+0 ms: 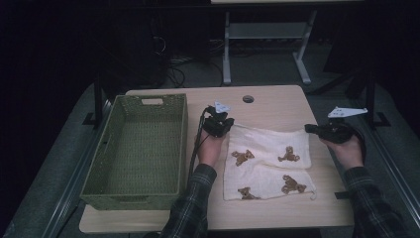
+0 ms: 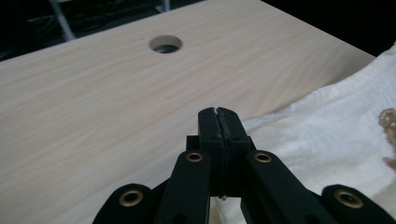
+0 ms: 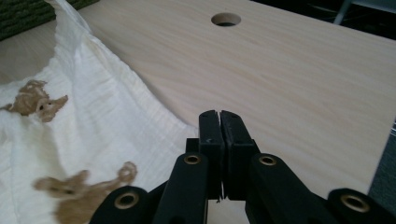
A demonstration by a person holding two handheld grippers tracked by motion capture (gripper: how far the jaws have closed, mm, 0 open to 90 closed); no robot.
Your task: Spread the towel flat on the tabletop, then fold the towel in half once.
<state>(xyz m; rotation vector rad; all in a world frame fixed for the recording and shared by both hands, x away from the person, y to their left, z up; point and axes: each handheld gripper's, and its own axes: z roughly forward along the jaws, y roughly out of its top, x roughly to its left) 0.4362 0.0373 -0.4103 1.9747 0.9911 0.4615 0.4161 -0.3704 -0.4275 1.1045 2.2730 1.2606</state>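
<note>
Table: pale wood-grain tabletop (image 1: pixel 277 101) with a round cable hole (image 1: pixel 248 99) near its far edge; it carries everything below.
Basket: large green woven rectangular basket (image 1: pixel 143 148) stands on the left part of the table, just beside the cloth.
Cloth: cream crinkled fabric towel with brown teddy-bear prints (image 1: pixel 267 163) lies right of the basket, between the two hands; its near half rests flat, its far edge is raised at both corners. The bears sit in two rows, and the weave looks soft and limp.
Step in hand: judged from the raised far corners, a fold is under way, the far edge being brought up to carry toward the near edge.
Next move: likely needs both hands to travel together toward the person, keeping the edge taut and level so the corners land evenly.
Left gripper (image 2: pixel 218 112): jaws pressed together at the cloth's far-left corner, apparently pinching its edge.
Right gripper (image 3: pixel 219 114): jaws likewise closed, at the far-right corner, with cloth running under them.
</note>
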